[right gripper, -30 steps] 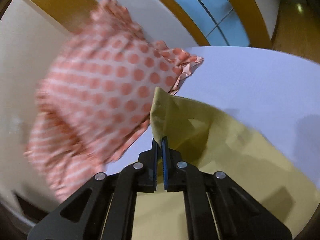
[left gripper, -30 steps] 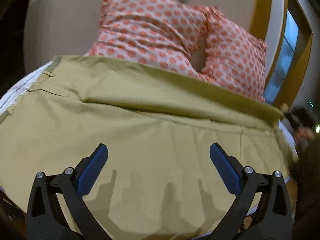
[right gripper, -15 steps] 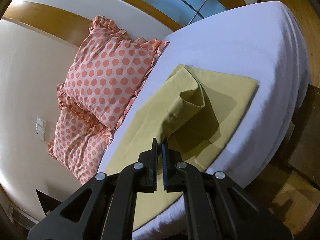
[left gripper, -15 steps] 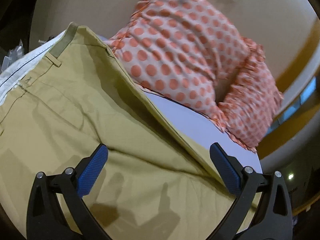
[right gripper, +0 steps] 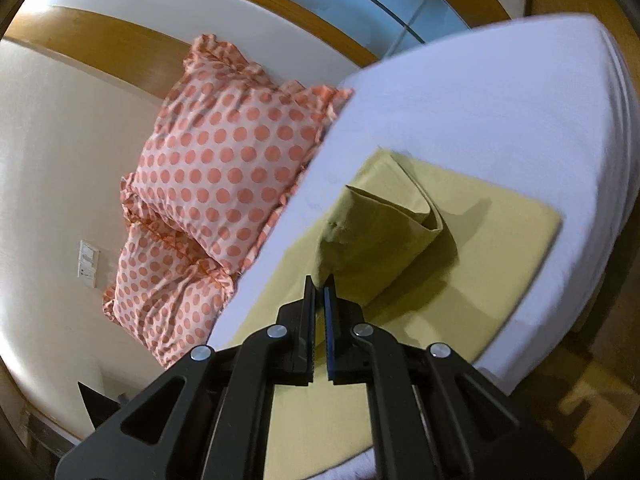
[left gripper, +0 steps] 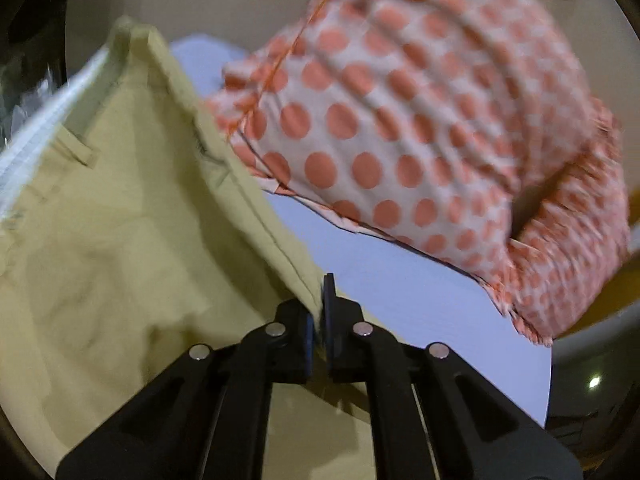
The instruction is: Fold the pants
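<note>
Khaki pants (right gripper: 404, 240) lie on bed (right gripper: 500, 112) beside polka-dot pillows (right gripper: 224, 168). Left gripper (left gripper: 320, 300) fingers clamped on side-seam edge; right gripper (right gripper: 319, 300) fingers pinch lifted leg end. Cloth light, soft, limp, sags between grips; best held at seams, hems

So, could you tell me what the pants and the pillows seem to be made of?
The pants look like matte woven cotton twill, khaki: they hold crisp creases and show stitched seams, though the fibre is a guess. The pillows look like thin, soft printed cotton, with orange dots, ruffled edges and fine wrinkles.
</note>
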